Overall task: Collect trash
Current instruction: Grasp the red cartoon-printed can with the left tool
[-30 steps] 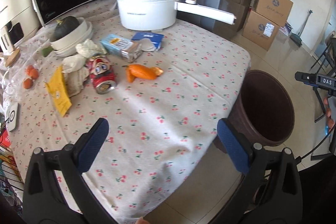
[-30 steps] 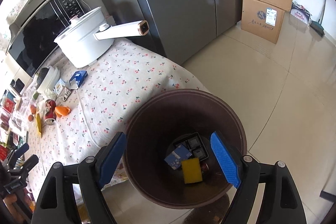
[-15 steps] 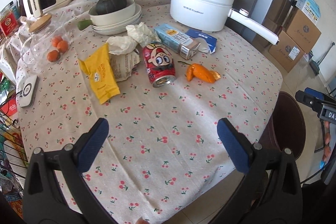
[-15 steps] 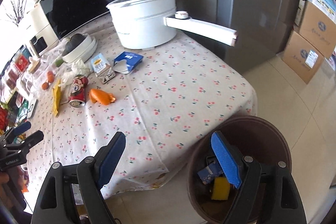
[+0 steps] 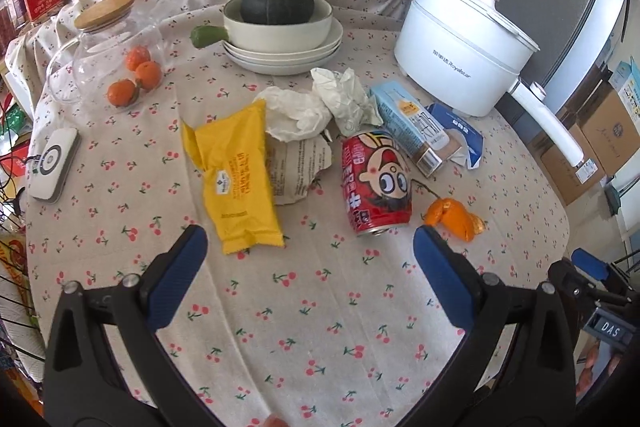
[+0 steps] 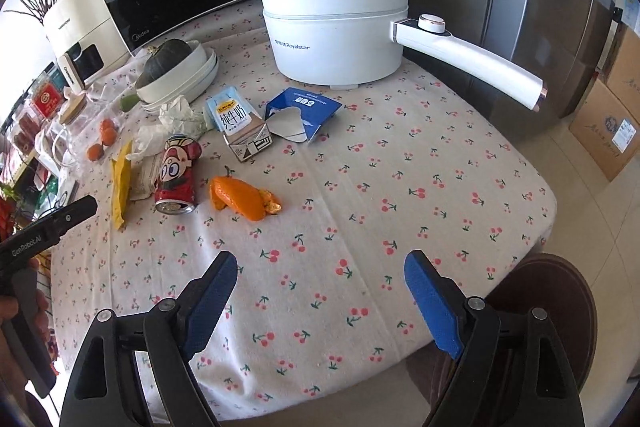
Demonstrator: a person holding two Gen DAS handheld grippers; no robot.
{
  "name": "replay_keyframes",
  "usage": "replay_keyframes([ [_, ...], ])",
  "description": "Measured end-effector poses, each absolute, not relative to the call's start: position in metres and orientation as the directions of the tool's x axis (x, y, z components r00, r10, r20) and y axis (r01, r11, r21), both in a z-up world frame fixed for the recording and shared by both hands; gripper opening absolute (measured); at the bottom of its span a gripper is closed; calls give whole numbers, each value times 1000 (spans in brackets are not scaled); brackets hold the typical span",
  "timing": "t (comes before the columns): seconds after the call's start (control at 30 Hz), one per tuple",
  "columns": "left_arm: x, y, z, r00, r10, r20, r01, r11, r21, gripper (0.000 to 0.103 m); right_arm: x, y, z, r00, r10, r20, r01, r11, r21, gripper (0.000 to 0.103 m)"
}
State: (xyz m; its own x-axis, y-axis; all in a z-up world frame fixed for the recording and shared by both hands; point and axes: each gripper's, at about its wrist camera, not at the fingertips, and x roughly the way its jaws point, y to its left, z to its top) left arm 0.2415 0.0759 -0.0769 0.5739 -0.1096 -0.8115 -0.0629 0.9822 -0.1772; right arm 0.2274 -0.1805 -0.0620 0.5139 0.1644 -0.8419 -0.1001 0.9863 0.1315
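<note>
1. Both views have swung off the brown bin and back onto the table. A second ago my right claw hung over the bin's mouth; the bin now sits at the lower right edge of its view.
2. I read that as one drop finished and the next pick starting.
3. Right claw: jaws spread wide, nothing between them. Left claw: likewise wide and empty.
4. Remaining trash lies mid-table, ahead of both claws: yellow wrapper, red can on its side, orange peel, milk carton, blue packet, crumpled tissues.
5. Left claw: wrapper and can just beyond the tips, not touching.
6. Right claw: peel nearest, still apart.
</note>
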Motion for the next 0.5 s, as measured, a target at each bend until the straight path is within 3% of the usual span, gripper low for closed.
replay_keyframes([
  [0.07,251,66,-83,575,-140,-806,-49,977,-205,102,234,-177,-65,512,159,-844,-80,987,138,87],
  [0.23,273,40,-101,570,-143,-809,-17,983,-185,84,242,-175,-69,513,144,-846,-25,988,153,87],
  [0.37,291,34,-121,554,-183,-812,-26,971,-236,81,241,-182,-77,504,141,-852,14,985,171,87],
  [0.5,303,32,-135,545,-217,-810,-30,960,-277,69,238,-190,-85,478,169,-862,41,976,213,87],
])
